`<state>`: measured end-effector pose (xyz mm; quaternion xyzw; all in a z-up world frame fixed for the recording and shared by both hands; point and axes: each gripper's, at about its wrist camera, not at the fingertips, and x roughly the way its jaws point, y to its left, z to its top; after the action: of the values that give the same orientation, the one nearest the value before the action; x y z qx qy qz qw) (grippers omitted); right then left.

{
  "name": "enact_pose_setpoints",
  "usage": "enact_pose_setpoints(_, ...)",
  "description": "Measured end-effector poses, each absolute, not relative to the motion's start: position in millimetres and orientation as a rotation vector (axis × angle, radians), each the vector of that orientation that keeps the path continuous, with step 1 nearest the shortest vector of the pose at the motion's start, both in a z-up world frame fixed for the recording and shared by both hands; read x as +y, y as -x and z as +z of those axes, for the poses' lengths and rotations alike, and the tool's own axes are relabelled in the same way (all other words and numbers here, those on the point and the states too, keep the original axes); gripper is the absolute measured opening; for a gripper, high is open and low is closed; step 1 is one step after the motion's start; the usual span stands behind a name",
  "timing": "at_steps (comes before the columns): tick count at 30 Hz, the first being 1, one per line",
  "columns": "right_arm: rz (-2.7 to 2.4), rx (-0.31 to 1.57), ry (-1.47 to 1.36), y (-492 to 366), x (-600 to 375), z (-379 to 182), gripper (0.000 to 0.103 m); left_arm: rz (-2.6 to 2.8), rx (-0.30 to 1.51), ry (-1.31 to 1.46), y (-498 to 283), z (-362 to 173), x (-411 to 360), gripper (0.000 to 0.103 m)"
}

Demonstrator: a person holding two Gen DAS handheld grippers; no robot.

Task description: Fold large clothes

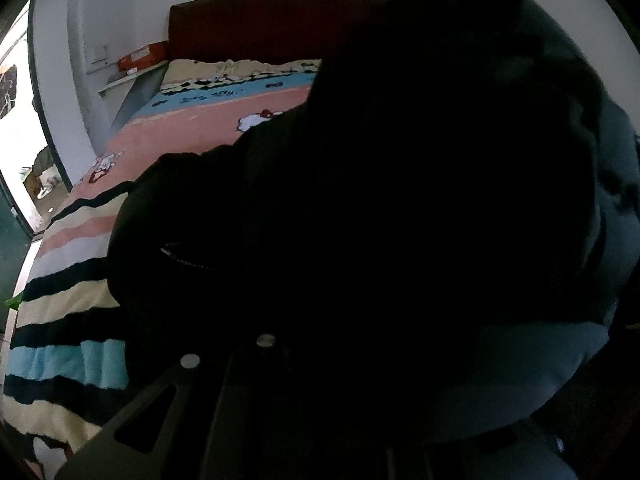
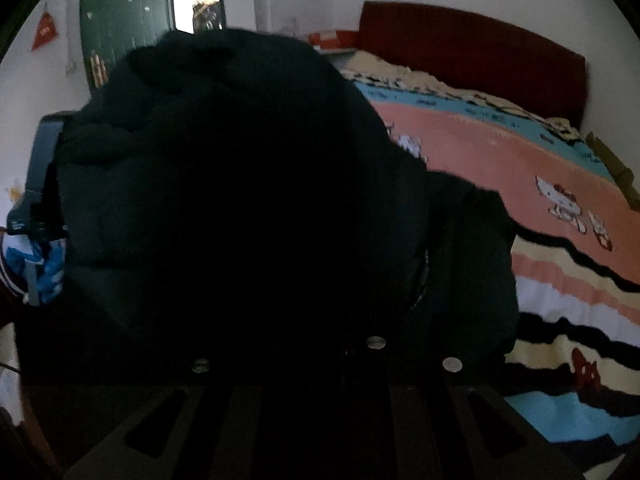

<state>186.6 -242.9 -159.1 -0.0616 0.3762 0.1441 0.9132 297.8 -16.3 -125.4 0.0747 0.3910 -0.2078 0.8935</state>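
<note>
A big black garment (image 1: 400,200) fills most of the left wrist view, bunched up and raised off the bed. The same dark garment (image 2: 240,200) blocks the middle of the right wrist view, and a zipper edge shows at its right side. My left gripper (image 1: 320,288) and right gripper (image 2: 320,288) are both buried in the cloth. Only their base plates show at the bottom, so the fingers are hidden. Each gripper appears shut on a fold of the garment. The left gripper's blue-grey body (image 2: 40,168) shows beside the cloth.
The bed's striped blanket (image 1: 80,312), pink, blue, cream and black with cartoon cats, lies below (image 2: 520,152). A dark red headboard (image 2: 480,48) stands against the white wall. An orange box (image 1: 142,56) sits on a shelf, and a doorway (image 1: 20,120) opens at the left.
</note>
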Motion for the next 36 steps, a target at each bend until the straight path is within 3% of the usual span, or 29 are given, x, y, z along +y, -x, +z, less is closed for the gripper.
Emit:
enact_pose_setpoints(21,0.235,0.78,0.163,-180.7,-247.5,-155.0,0.017,-0.402,0.808,-0.235,-293.2,-104.3,-30.9,0.019)
enact_pose_setpoints(24,0.229,0.785,0.177,-179.3,-244.1,-153.0,0.025,-0.423,0.79,-0.276,-286.6,-103.2,-32.6,0.027)
enact_pose_setpoints(26,0.229,0.785,0.181,-177.4,-242.7,-151.0,0.049,-0.45,0.771,-0.301,-281.8,-102.6,-31.8,0.03)
enact_pose_setpoints(27,0.227,0.786,0.185,-176.2,-242.1,-150.6,0.053,-0.463,0.767,-0.308,-280.5,-102.4,-31.9,0.032)
enact_pose_setpoints(36,0.254,0.838,0.181,-159.1,-251.8,-153.4,0.056,-0.561,0.819,-0.305,-257.6,-104.6,-0.7,0.034)
